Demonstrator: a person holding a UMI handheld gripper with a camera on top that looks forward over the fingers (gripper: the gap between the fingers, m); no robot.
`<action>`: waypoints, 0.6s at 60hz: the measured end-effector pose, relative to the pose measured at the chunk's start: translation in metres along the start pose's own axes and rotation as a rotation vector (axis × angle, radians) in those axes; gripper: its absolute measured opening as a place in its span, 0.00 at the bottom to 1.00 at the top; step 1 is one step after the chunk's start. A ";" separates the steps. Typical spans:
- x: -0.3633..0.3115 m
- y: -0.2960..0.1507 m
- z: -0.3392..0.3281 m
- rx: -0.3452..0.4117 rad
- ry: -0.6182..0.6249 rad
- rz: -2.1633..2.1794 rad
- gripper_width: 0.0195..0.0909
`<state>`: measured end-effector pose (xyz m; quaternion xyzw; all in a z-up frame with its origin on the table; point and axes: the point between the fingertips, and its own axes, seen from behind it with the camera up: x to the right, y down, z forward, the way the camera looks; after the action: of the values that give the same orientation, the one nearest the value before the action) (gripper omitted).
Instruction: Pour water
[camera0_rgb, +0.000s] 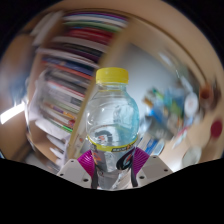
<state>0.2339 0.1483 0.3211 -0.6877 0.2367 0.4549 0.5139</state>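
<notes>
The tongs (112, 165) are squeezing a clear plastic bottle (112, 120), one purple pad (90, 160) pressing on each side of its lower part. The bottle stands up nearly straight between them, held up in the air with no desk showing under it. It has a yellow cap (112, 75) on top, and the cap looks closed tight. There is a label (114, 147) with yellow and dark marks low on the bottle. The bottle seems to have water in it, but it is hard to tell how much. Behind the bottle is a bookshelf (65, 70) full of books, tilted and blurry, and some colorful things farther off that are too fuzzy to name. So the picking-up part looks done: the bottle is caught and lifted. The pouring part looks not begun yet. The cap is on, the bottle is not tipped, and no cup or bowl to pour into shows here. I think the cap must come off first, then a cup must be found.
</notes>
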 end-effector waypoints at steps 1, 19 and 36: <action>0.009 -0.018 -0.008 0.030 -0.009 -0.102 0.37; 0.194 -0.187 -0.085 0.257 0.546 -1.034 0.43; 0.325 -0.110 -0.060 0.107 0.562 -0.960 0.52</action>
<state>0.4982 0.1785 0.0967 -0.7861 0.0477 -0.0433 0.6147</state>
